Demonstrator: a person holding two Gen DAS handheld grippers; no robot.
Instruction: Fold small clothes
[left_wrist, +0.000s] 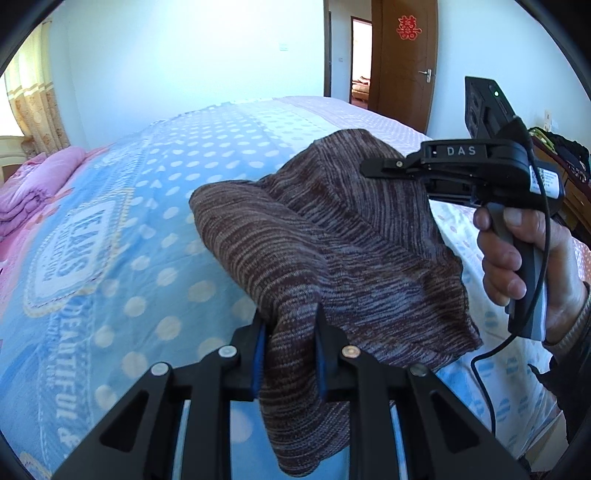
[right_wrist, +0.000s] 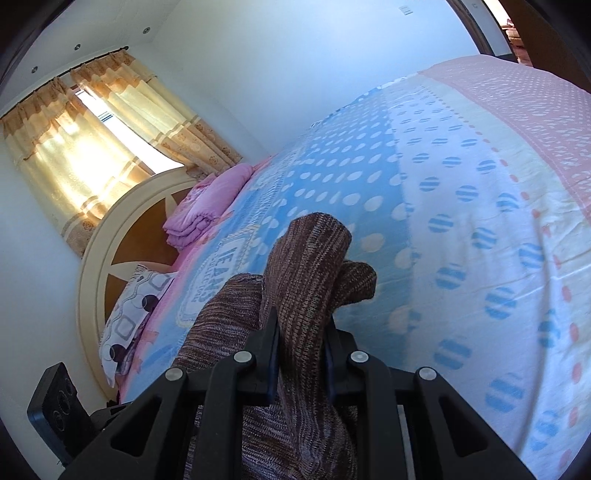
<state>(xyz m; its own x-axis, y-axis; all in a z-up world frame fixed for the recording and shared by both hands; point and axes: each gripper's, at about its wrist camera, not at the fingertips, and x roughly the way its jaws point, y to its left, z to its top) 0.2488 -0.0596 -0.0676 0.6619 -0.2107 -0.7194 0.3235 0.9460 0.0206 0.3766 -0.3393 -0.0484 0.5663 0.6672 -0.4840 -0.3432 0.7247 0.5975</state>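
A small brown striped knit garment (left_wrist: 332, 236) hangs in the air above the bed (left_wrist: 110, 229), stretched between both grippers. My left gripper (left_wrist: 290, 325) is shut on one bunched edge of it. My right gripper (left_wrist: 373, 170) shows at the right of the left wrist view, held by a hand, clamped on the garment's far edge. In the right wrist view the right gripper (right_wrist: 301, 328) is shut on a bunched fold of the garment (right_wrist: 310, 266), which rises above the fingers and drapes down below them.
The bed has a blue, white and pink dotted cover (right_wrist: 461, 221). A folded pink quilt (right_wrist: 210, 206) and a patterned pillow (right_wrist: 129, 317) lie by the round headboard (right_wrist: 99, 258). Curtained window (right_wrist: 85, 147) behind. A wooden door (left_wrist: 402, 55) and a cluttered cabinet (left_wrist: 561, 162) stand beyond the bed.
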